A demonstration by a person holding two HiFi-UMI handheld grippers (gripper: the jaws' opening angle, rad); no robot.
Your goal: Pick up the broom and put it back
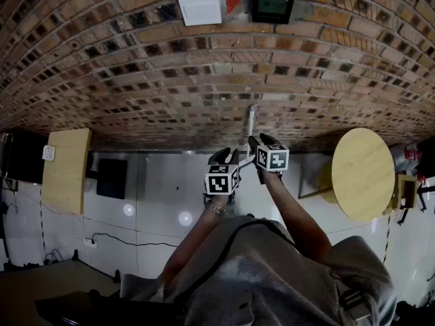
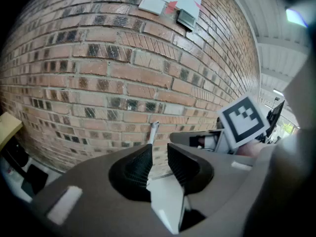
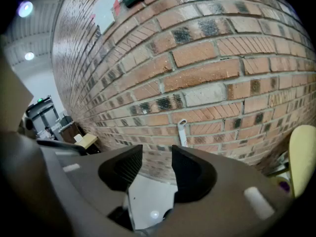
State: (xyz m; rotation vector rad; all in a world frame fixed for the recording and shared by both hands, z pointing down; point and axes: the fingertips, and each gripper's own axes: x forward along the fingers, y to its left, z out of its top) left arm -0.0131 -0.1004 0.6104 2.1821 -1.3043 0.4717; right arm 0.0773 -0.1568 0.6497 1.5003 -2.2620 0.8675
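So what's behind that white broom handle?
Only brick wall behind the part of the broom handle that shows. Lower down, the left gripper and right gripper cover the handle and whatever is behind it.

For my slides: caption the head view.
Left gripper and right gripper face a broom handle resting against a brick wall.

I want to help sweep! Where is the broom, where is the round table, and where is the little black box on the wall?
broom [image 1: 251,122], head view, middle of its white handle.
round table [image 1: 362,174], head view, bare wooden top.
black box [image 1: 272,6], head view, its dark front.
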